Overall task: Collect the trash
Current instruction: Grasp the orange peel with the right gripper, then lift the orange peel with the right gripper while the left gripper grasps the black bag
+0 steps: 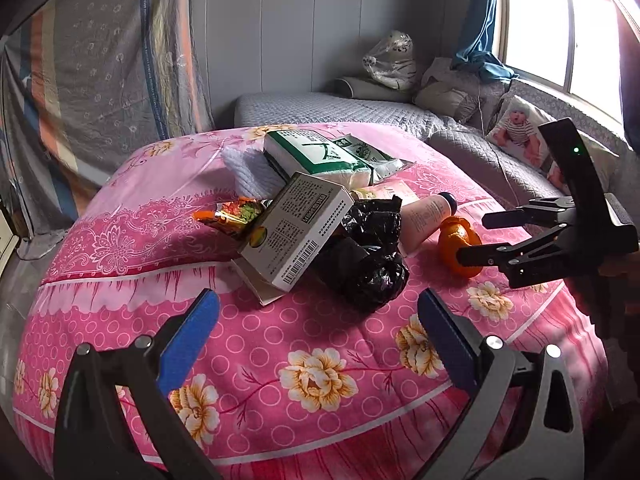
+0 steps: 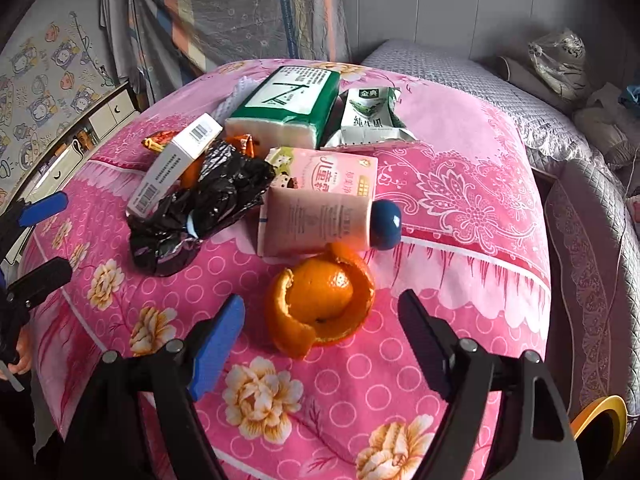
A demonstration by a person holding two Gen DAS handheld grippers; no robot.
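While both grippers hang over the pink flowered quilt [image 2: 440,184], neither of them holds anything. The right gripper [image 2: 322,332] has its jaws spread wide, and the orange peel [image 2: 320,300], which curls around a piece of the fruit, lies on the quilt just ahead of the gap between the two fingers; the pads do not touch it. The left gripper [image 1: 318,312] is also spread apart, with its blue pads on each side of bare quilt, and the crumpled black plastic bag [image 1: 366,252] is just beyond its tips.

The trash lies together in one heap in the middle of the quilt. A white carton with barcodes [image 1: 294,228] leans on the black bag, and a colourful snack wrapper [image 1: 232,214] is beside it on the left. Behind the peel lies a pink tube with a dark blue cap [image 2: 320,220], on its side, touching the peel at its lower edge. A pink box [image 2: 332,172] is just behind the tube. Further back there are a green and white pack of tissues [image 2: 284,104] and a flattened green milk carton [image 2: 370,120], side by side. A white knitted cloth [image 1: 248,172] lies under the tissue pack.

In the left wrist view the right gripper comes in from the right edge, near the peel.
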